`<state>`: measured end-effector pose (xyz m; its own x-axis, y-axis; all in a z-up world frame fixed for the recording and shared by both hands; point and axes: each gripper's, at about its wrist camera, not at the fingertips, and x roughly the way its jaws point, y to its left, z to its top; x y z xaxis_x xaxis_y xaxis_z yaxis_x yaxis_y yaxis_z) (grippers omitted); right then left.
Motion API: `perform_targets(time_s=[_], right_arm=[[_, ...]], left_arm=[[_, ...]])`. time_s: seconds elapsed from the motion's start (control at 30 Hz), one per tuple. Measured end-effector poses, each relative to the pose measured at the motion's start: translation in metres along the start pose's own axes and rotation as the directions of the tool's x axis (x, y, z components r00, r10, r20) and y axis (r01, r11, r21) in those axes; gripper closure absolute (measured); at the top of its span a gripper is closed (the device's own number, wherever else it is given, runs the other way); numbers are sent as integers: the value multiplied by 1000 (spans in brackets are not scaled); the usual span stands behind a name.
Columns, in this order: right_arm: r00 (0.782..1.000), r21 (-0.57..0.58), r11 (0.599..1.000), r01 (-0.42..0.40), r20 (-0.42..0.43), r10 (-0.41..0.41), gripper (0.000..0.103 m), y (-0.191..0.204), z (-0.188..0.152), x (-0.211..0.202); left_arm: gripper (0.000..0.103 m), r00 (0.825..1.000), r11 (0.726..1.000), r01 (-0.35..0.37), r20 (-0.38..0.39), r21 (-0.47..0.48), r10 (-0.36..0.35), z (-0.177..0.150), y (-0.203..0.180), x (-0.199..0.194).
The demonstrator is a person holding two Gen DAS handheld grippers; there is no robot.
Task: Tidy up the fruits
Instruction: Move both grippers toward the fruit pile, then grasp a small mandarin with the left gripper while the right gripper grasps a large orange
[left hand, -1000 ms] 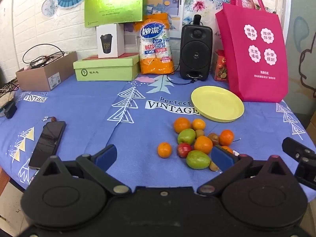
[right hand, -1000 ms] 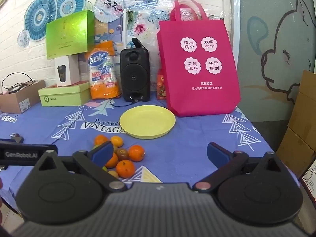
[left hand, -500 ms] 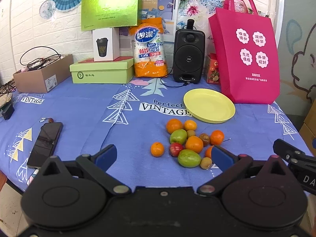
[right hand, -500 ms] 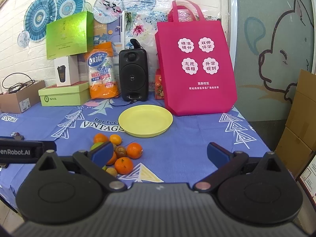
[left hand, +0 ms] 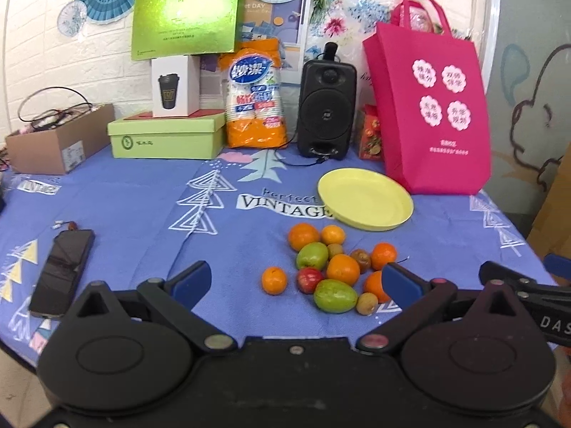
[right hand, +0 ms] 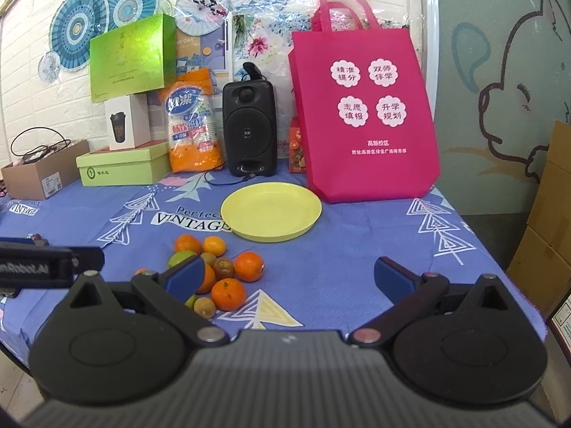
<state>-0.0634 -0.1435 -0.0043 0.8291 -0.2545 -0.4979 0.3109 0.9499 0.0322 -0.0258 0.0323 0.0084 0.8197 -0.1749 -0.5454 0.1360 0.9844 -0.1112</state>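
A pile of fruit lies on the blue cloth: several oranges (left hand: 343, 269), two green fruits (left hand: 334, 295), a red one (left hand: 308, 279) and small brown ones. One orange (left hand: 274, 280) lies apart to the left. An empty yellow plate (left hand: 365, 199) sits just behind the pile; it also shows in the right wrist view (right hand: 271, 212). My left gripper (left hand: 296, 281) is open and empty, held above the near side of the pile. My right gripper (right hand: 289, 276) is open and empty, right of the fruit (right hand: 228, 293).
A pink bag (left hand: 430, 107) stands behind the plate on the right. A black speaker (left hand: 326, 107), a pack of paper cups (left hand: 256, 103) and green boxes (left hand: 166, 135) line the back. A phone (left hand: 62, 273) lies at the left. The table edge drops off at right (right hand: 499, 267).
Both grippers have drawn back a little and the views have shifted slightly; the fruit pile sits more central in the left wrist view. Nothing on the table has moved.
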Motion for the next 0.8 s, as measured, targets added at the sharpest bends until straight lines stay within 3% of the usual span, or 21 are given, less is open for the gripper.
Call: perform_targets(time_s=[0.13,0.23,0.43,0.57,0.67,0.8], right_arm=[[999,-8,1000,-25,-19,25,0,-4,-4,18],[998,-30,998,-52,-35,51,0,-3,-8,32],[993,-116,987,-107,-55,101,0,5,-17,56],[987,-160,976,-150,-75,139,7,8,-23,71],[981,-159,971,-180,-100,166,17,8,-25,82],[976,-173,965,-197,-129,176,19,11,-31,95]], left_arm=[[0,998,998,65,12,-7,-65,-5,17,13],[0,999,998,54,1,32,-54,-9,18,25],[0,1000,979,5,10,201,-7,-20,6,49],[0,999,979,52,-5,196,-52,-22,10,65],[9,997,980,70,-31,188,-65,-23,12,79],[32,994,979,84,-90,187,-68,-26,14,105]])
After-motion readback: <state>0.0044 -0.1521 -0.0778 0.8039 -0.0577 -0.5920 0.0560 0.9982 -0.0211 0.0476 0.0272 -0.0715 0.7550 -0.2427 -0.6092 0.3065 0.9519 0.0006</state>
